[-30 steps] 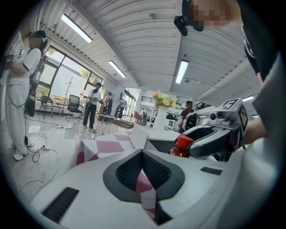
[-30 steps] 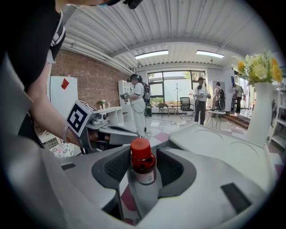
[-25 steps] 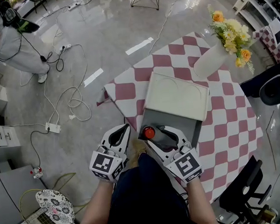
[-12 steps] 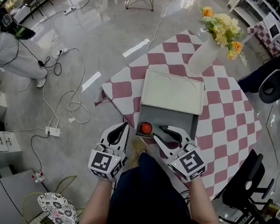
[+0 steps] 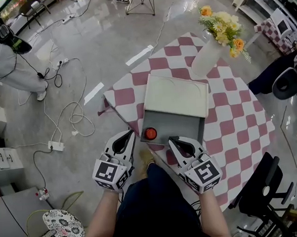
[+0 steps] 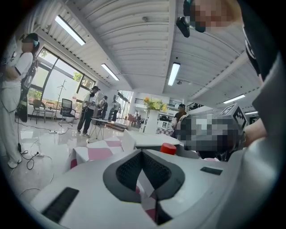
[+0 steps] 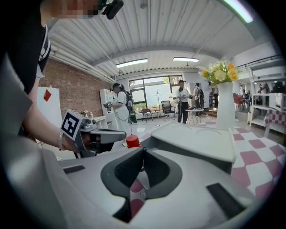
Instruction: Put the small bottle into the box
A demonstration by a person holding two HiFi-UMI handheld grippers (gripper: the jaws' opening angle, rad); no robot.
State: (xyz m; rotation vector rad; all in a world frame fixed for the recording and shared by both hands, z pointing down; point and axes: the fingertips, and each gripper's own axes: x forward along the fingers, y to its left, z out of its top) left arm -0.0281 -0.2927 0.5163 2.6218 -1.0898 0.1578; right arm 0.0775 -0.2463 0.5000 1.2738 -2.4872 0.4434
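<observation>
The small bottle (image 5: 150,134) with a red cap stands in the near left corner of the grey box (image 5: 182,127), whose cream lid (image 5: 176,95) lies open behind it. The red cap (image 6: 168,148) shows in the left gripper view, and the cap (image 7: 132,142) also appears in the right gripper view. My right gripper (image 5: 174,140) hangs at the box's near edge, right of the bottle. Its jaws have just been closing and now meet with nothing between them (image 7: 143,151). My left gripper (image 5: 127,137) is left of the box, off the table edge, shut and empty (image 6: 143,153).
A white vase with yellow and orange flowers (image 5: 207,55) stands behind the box on the pink-and-white checked tablecloth (image 5: 235,129). A black chair (image 5: 265,193) is at the lower right. Cables (image 5: 72,113) lie on the floor at left, near a person (image 5: 1,47).
The right gripper has drawn back from beside the bottle toward me and its jaws have gone from wide open to shut. The bottle stays in the box. The left gripper has barely moved.
</observation>
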